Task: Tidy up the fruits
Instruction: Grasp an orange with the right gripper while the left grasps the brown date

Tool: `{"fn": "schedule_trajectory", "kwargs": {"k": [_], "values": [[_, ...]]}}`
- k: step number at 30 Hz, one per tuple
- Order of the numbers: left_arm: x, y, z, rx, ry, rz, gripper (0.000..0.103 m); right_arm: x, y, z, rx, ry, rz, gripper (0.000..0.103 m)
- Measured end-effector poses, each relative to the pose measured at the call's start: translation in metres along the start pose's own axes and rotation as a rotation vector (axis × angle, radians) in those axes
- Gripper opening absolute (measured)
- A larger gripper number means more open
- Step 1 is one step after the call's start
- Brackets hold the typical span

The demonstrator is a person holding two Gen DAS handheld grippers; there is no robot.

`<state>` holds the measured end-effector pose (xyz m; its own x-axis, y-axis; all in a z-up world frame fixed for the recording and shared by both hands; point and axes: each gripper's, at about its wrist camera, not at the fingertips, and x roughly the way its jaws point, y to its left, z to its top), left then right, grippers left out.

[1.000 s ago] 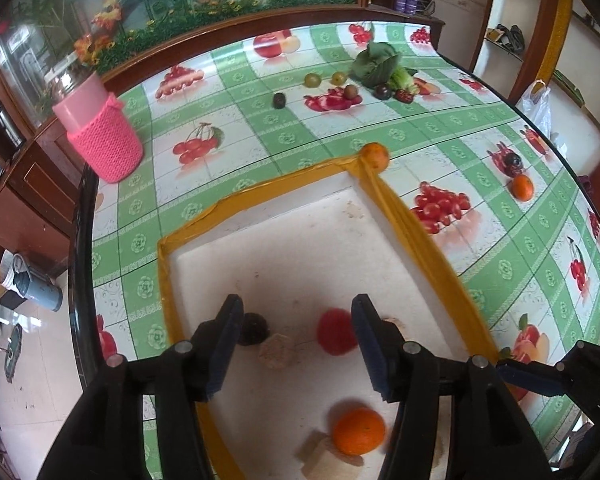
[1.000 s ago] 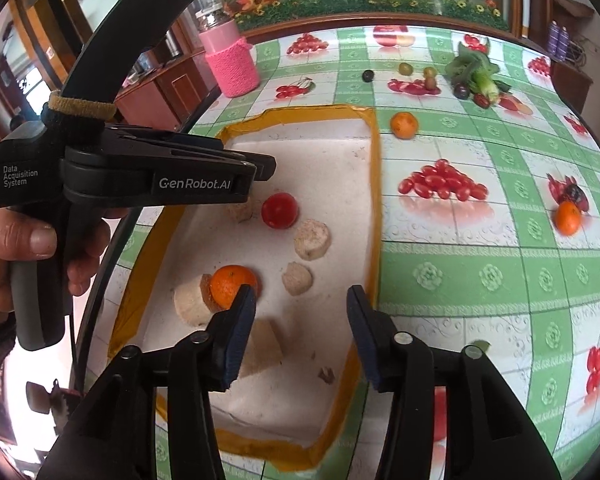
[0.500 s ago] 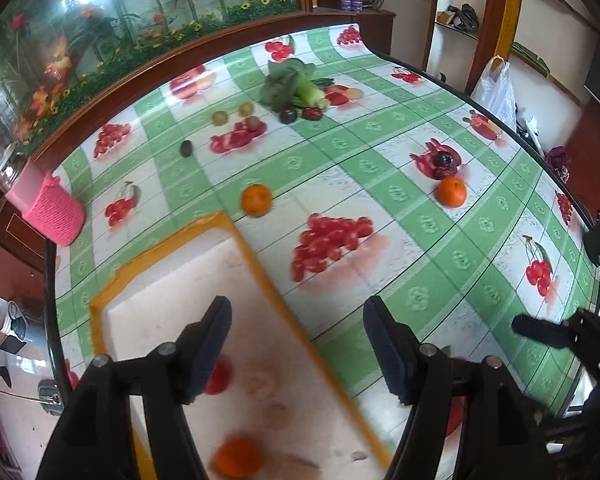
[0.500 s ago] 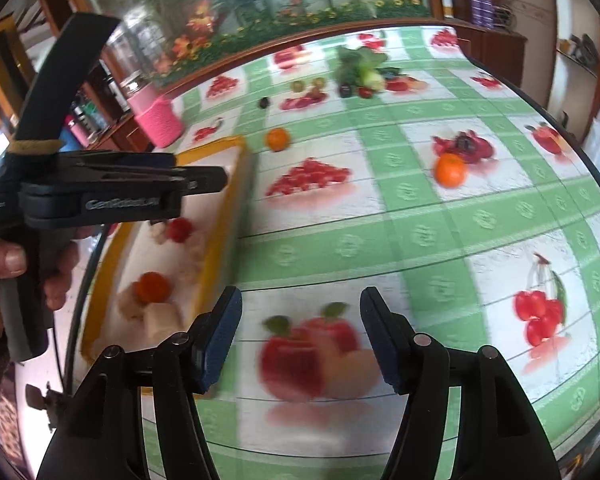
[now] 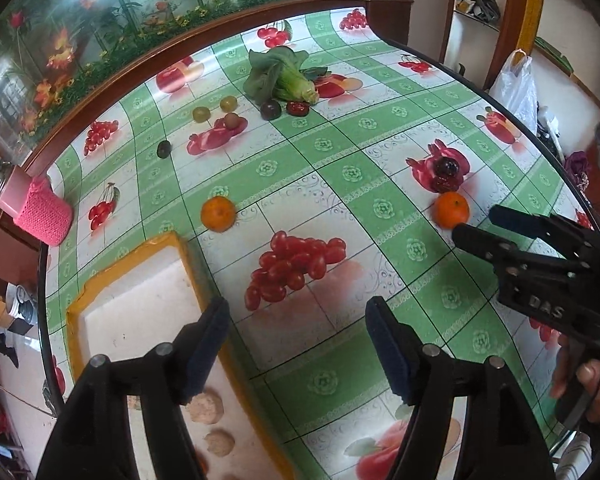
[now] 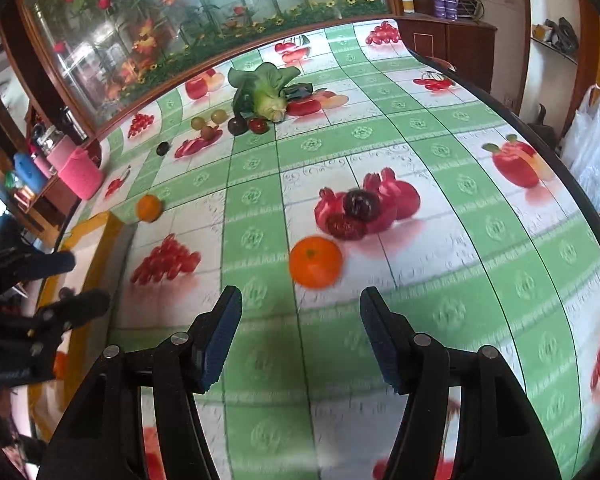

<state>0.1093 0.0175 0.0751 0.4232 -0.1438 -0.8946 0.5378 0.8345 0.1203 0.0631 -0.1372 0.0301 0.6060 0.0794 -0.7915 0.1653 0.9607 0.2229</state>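
Both hands have swung off the foam tray (image 5: 80, 312), left gripper (image 5: 296, 344) opening with nothing between its jaws, right gripper (image 6: 300, 336) released and empty, lining up on the orange (image 6: 315, 262) at twelve o'clock, so another pickup looks imminent.

Glossy printed plastic tablecloth (image 5: 380, 160), pink knitted cup sleeve (image 5: 44, 216), matt white foam tray (image 5: 132, 300), smooth-skinned orange (image 6: 315, 262)

Domestic premises, living or dining area. Evidence: counter (image 6: 440, 184) covered with a green fruit-print oilcloth; glass-fronted wooden cabinet (image 6: 148, 40) with floral decoration behind it; wooden sideboard (image 6: 452, 40) carrying two purple bottles (image 6: 443, 0); plastic carrier bag (image 6: 588, 140) hanging beside wall shelving; knitted pink cover (image 5: 44, 212) on a container.
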Motion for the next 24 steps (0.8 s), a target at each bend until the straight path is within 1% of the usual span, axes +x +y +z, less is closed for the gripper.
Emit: {"fn": "schedule_trajectory", "kwargs": {"k": [1,3,4,5,6,11,15,18,21,22,24], "values": [[0.001,-0.001,0.002,-0.005,0.004,0.004,0.074,0.007,-0.002,0.003,-0.010,0.011,-0.005,0.061],[0.004,-0.003,0.006,-0.016,0.006,0.012,0.074,0.015,-0.005,0.004,-0.022,0.029,-0.003,0.054],[0.005,-0.005,0.009,-0.020,0.006,0.013,0.074,0.019,-0.006,0.005,-0.034,0.039,-0.004,0.041],[0.007,-0.007,0.011,-0.022,0.006,0.012,0.074,0.022,-0.006,0.005,-0.050,0.043,-0.012,0.034],[0.009,-0.011,0.014,-0.022,0.008,0.012,0.074,0.022,-0.008,0.004,-0.056,0.035,0.003,0.034],[0.024,-0.043,0.032,0.011,0.016,-0.006,0.074,0.006,-0.031,-0.004,-0.036,0.001,0.012,0.034],[0.040,-0.078,0.049,0.045,0.020,-0.054,0.074,-0.018,-0.058,-0.018,-0.038,-0.025,-0.032,0.034],[0.053,-0.102,0.062,0.062,0.020,-0.071,0.074,-0.031,-0.075,-0.029,-0.041,-0.028,-0.070,0.034],[0.065,-0.120,0.074,0.076,0.022,-0.063,0.069,-0.041,-0.087,-0.035,-0.033,-0.037,-0.087,0.034],[0.069,-0.124,0.076,0.077,0.029,-0.069,0.067,-0.043,-0.090,-0.037,-0.028,-0.038,-0.088,0.034],[0.076,-0.130,0.079,0.073,0.049,-0.084,0.066,-0.046,-0.094,-0.039,-0.020,-0.039,-0.086,0.034]]}}
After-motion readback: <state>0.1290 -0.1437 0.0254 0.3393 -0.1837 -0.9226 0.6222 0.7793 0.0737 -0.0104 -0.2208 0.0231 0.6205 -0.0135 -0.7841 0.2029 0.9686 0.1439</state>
